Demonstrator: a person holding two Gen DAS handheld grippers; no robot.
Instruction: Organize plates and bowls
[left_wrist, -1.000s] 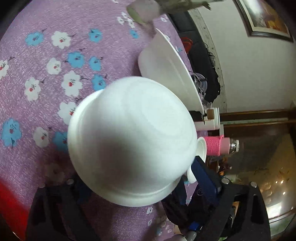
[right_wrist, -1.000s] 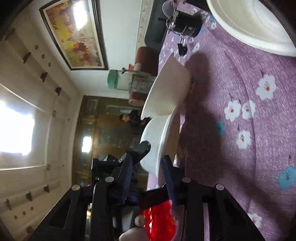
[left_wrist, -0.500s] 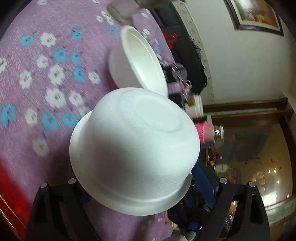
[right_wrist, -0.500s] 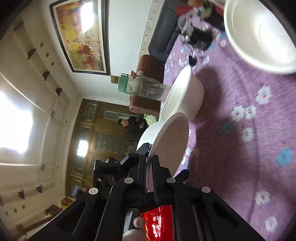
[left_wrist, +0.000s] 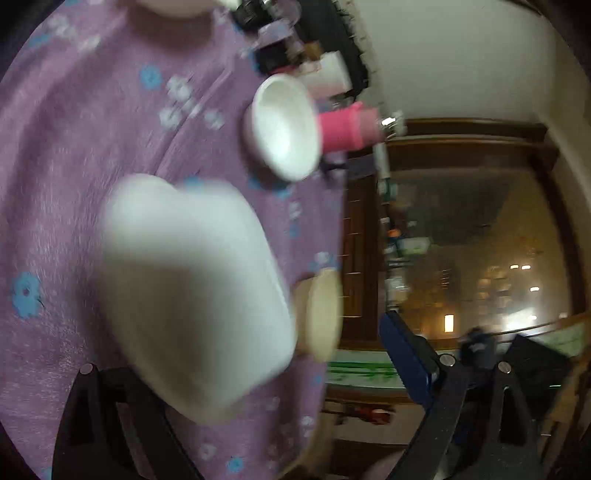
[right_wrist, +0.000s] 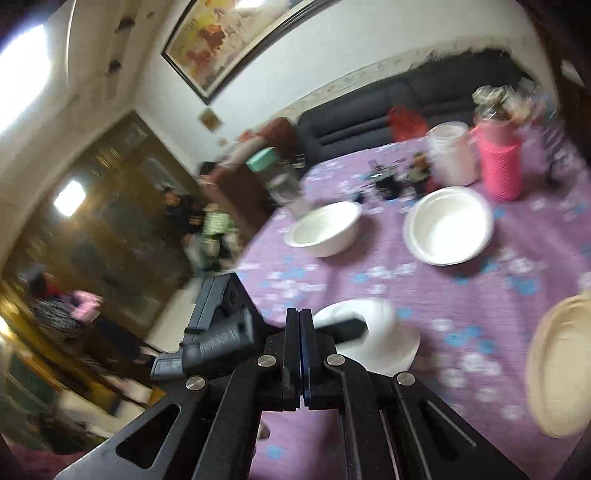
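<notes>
In the left wrist view, a blurred white bowl (left_wrist: 192, 295) sits upside down between the wide-apart fingers of my left gripper (left_wrist: 255, 354), on the purple flowered cloth (left_wrist: 74, 147). The right wrist view shows it (right_wrist: 384, 336) with a dark finger (right_wrist: 343, 326) of the left gripper reaching in over it. My right gripper (right_wrist: 300, 317) is shut and empty, just left of that bowl. Two upright white bowls (right_wrist: 325, 229) (right_wrist: 448, 225) stand farther back. A cream plate (right_wrist: 561, 369) lies at the right.
A pink bottle (right_wrist: 498, 162), a white jar (right_wrist: 452, 153), a clear bottle with a teal cap (right_wrist: 280, 177) and small dark items stand at the table's far side. The table edge (right_wrist: 229, 273) runs along the left. People are in the room beyond.
The right gripper let go of the bowl rim and swung round level, shut. The left gripper view swung right; the bowl now looks upside down on the cloth between open fingers.
</notes>
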